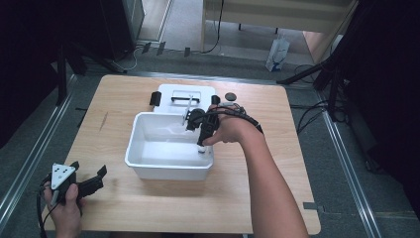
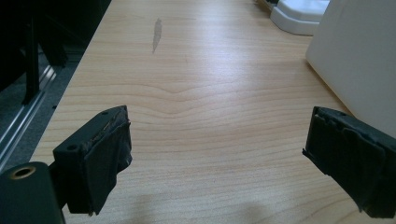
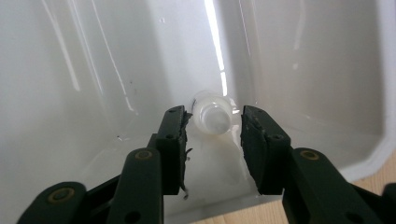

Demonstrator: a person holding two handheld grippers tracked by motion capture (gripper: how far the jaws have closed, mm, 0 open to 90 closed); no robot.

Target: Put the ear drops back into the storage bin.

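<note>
Nearest to me, my left gripper (image 1: 89,179) rests at the near left corner of the wooden table (image 1: 119,203). Its jaws stand wide apart with only bare wood between them, so it holds nothing. In the left gripper view the white wall of the tub (image 2: 359,51) stands just beside its right-hand jaw, not touching it.

Farther out, my right gripper (image 3: 214,135) reaches down into the white tub (image 1: 148,168) near its right-hand wall. Its jaws are partly open, about as wide as the small clear bottle (image 3: 213,117) that sits on the tub floor just past the fingertips. The bottle lies in line with the gap, its round end facing me, and I cannot tell whether either pad touches it. It is not clamped.

Beyond the tub, the white lid (image 1: 185,93) with its black handle lies flat on the table, touching the tub's far rim. A small dark round cap (image 1: 230,96) sits just to the right of the lid.
</note>
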